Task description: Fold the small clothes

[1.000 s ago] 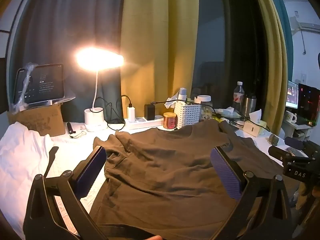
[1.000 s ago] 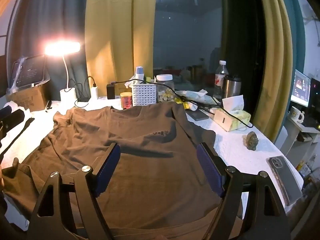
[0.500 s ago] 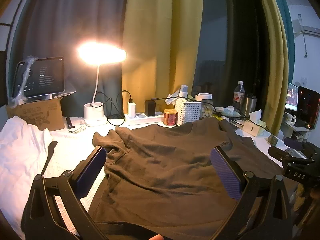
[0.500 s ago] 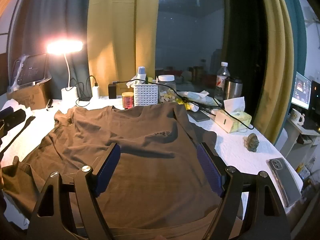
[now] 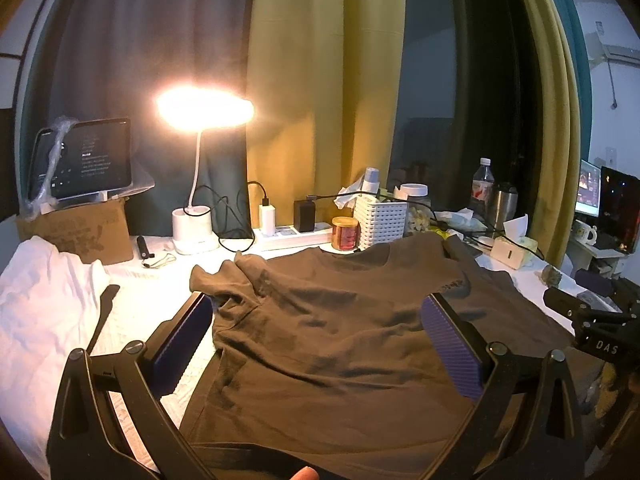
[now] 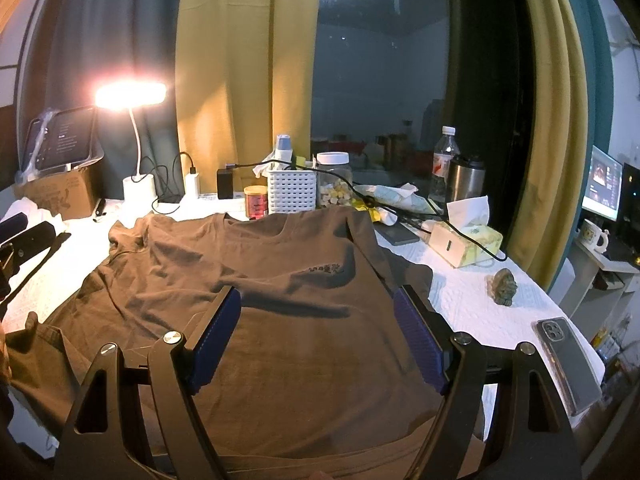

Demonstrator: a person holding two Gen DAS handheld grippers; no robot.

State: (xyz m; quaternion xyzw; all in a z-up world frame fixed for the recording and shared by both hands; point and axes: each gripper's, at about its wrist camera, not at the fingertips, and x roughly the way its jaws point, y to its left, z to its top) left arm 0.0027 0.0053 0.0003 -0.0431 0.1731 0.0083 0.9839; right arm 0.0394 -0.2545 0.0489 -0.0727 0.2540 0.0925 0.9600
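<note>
The brown T-shirt (image 5: 332,344) lies spread flat on the white table cover (image 6: 476,300), collar toward the clutter at the back edge, hem toward me. I read it as unfolded: both sleeves are out to the sides, the left one (image 5: 218,280) bunched and wrinkled, and a small print (image 6: 326,269) faces up on the chest.

Change over the last second: in the left wrist view the shirt sits lower and shows more of its length, and the lamp (image 5: 204,106) and curtain take more of the frame. I take this as my left gripper (image 5: 316,336) lifting or tilting back slightly — not as the cloth moving. The right wrist view alters only slightly. The fabric's wrinkles match the earlier frames, so I judge that no fold has begun.

Left gripper: jaws spread wide, nothing between the pads, positioned above the shirt's left half. Right gripper (image 6: 318,332): also spread wide and empty, above the right half of the body. Whether either one touches the cloth I cannot tell.

Around the shirt: a white garment (image 5: 44,304) lies crumpled at the left, well apart from the sleeve. A jar (image 5: 345,233) and a white basket (image 5: 380,220) stand just behind the collar, near enough to be knocked by a sweeping fold. A phone (image 6: 568,364) rests near the table's right edge.

Assessment: task at its start — the next step calls for taking hold of a sleeve or side edge.
</note>
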